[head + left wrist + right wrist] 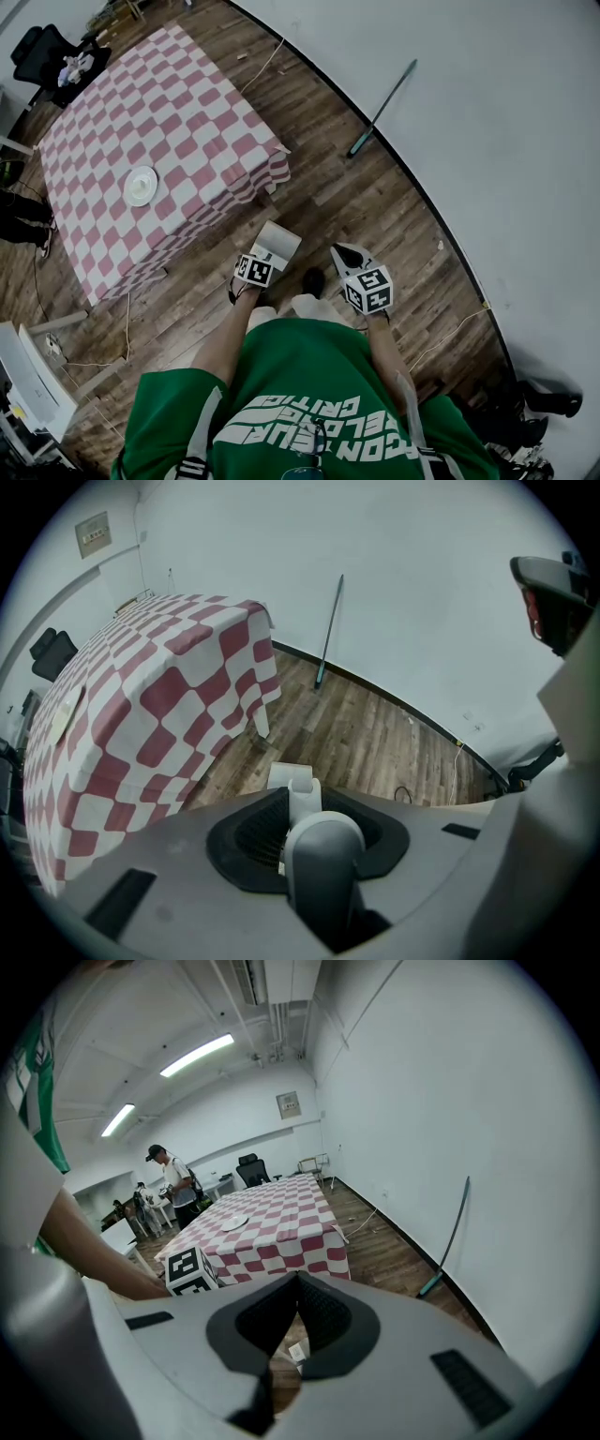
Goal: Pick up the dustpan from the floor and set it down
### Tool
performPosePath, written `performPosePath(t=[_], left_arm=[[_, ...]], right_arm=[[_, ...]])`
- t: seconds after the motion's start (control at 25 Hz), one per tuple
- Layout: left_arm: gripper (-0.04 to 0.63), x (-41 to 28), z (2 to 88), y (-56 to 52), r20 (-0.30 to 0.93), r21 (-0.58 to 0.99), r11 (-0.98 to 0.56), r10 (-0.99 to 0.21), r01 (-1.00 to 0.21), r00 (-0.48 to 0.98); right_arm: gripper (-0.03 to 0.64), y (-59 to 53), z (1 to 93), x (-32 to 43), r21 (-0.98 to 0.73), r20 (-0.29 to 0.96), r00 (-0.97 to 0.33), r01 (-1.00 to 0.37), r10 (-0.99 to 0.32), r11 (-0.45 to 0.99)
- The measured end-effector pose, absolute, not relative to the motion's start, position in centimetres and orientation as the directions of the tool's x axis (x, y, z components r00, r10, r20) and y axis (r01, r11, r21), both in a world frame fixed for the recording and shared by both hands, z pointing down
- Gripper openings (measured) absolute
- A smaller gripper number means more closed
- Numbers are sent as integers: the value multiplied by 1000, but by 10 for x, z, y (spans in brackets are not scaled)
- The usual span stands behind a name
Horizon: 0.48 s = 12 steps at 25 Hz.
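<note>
White dustpan (pixel 278 242) lies just off the corner of the checked-cloth table (pixel 159 122), over the wooden floor (pixel 375 206) — we cannot tell whether it touches the boards. We find the left gripper (pixel 302 806) pointing steeply down, its jaws clamped on the dustpan's pale handle (pixel 322 855). The right gripper (pixel 298 1288) hangs beside it — jaws closed together on nothing. A long pole (pixel 382 105) with a green head leans against the wall.
</note>
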<state>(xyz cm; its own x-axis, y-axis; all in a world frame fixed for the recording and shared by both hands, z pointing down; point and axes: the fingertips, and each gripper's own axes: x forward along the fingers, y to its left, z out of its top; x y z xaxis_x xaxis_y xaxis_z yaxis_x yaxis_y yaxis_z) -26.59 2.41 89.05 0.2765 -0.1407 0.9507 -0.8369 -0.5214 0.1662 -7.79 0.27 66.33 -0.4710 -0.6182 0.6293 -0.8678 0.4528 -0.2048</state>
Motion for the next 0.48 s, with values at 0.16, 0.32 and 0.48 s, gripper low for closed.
performPosePath(t=[0.16, 0.32, 0.48], left_arm=[[107, -265, 877, 22, 947, 168, -530, -148, -831, 286], [107, -255, 861, 22, 936, 189, -551, -150, -813, 319], [107, -244, 837, 15, 917, 192, -575, -184, -795, 355]], right_arm=[[8, 3, 662, -75, -206, 625, -466, -872, -626, 444], [8, 2, 661, -69, -209, 617, -457, -880, -640, 427], [8, 1, 657, -58, -206, 608, -445, -889, -658, 410]])
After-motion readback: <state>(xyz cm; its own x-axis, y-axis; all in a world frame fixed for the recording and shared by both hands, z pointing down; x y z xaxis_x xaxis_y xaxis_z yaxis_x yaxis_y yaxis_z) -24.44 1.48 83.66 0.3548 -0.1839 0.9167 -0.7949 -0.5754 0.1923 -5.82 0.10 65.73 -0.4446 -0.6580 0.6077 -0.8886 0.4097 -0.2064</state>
